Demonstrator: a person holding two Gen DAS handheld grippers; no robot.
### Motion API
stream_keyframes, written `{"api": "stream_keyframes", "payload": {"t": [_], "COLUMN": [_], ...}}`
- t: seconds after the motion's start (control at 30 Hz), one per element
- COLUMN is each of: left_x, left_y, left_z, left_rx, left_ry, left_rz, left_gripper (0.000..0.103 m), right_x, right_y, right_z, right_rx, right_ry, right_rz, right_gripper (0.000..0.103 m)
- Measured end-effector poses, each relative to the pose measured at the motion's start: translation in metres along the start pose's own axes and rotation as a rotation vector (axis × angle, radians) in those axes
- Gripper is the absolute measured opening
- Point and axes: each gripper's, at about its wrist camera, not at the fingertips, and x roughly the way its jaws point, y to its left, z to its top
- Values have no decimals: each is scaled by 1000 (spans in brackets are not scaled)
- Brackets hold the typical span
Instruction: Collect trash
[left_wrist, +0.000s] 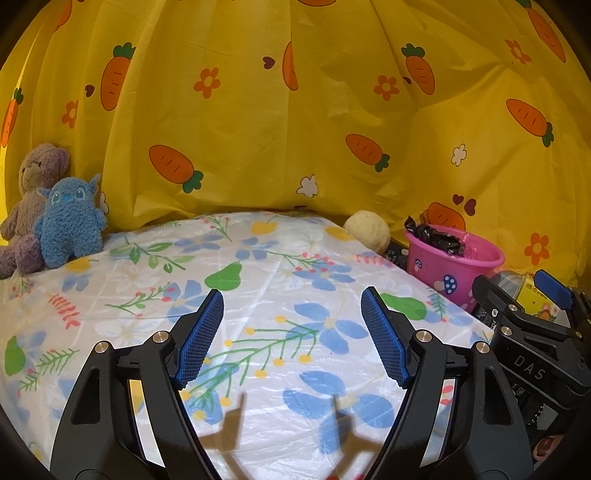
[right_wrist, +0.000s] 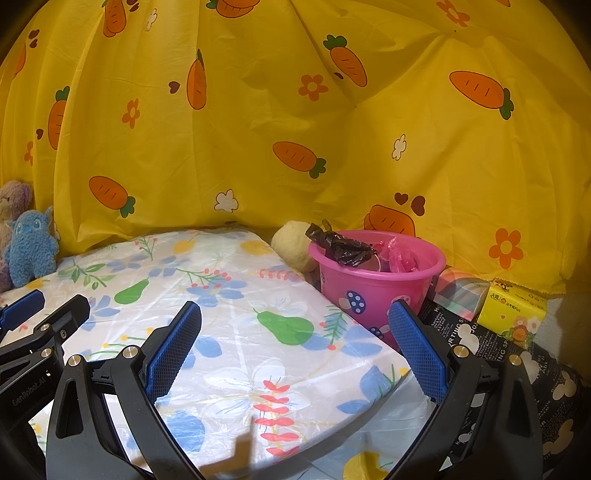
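Note:
A pink bucket (left_wrist: 454, 266) (right_wrist: 376, 284) stands off the right edge of the floral-covered table (left_wrist: 258, 266) (right_wrist: 229, 280). A crumpled black plastic bag (left_wrist: 432, 236) (right_wrist: 343, 247) and a pink wrapper (right_wrist: 400, 256) lie inside it. My left gripper (left_wrist: 291, 295) hovers over the middle of the table, open, with nothing between its blue pads (left_wrist: 201, 339). To its right is my right gripper (right_wrist: 295, 306), over the table's right part just short of the bucket. It is open and empty too.
A brown plush bear (left_wrist: 33, 195) and a blue plush toy (left_wrist: 70, 225) sit at the table's far left. A cream ball (right_wrist: 291, 247) rests behind the bucket. To the right lie a yellow tissue pack (right_wrist: 517, 310), a pastel box (right_wrist: 461, 291) and black printed wrapping (right_wrist: 491, 354). A yellow carrot-print curtain (right_wrist: 295, 110) closes the back.

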Motion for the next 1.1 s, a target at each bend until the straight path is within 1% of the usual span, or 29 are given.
{"api": "stream_keyframes", "payload": {"t": [0.3, 0.73, 0.97, 1.1], "left_x": [-2, -6, -9, -11], "left_y": [4, 6, 6, 7], "left_z": [1, 1, 2, 3], "left_rx": [-1, 9, 14, 20], "left_ry": [-4, -20, -30, -41], "left_rz": [5, 24, 39, 42], "left_gripper": [77, 86, 88, 92], "right_x": [0, 0, -1, 0], "right_y": [1, 1, 1, 8], "right_z": [0, 0, 0, -1], "right_rx": [0, 0, 1, 2], "right_ry": [1, 0, -1, -4], "right_rz": [1, 1, -1, 1], "right_gripper": [97, 97, 97, 97]}}
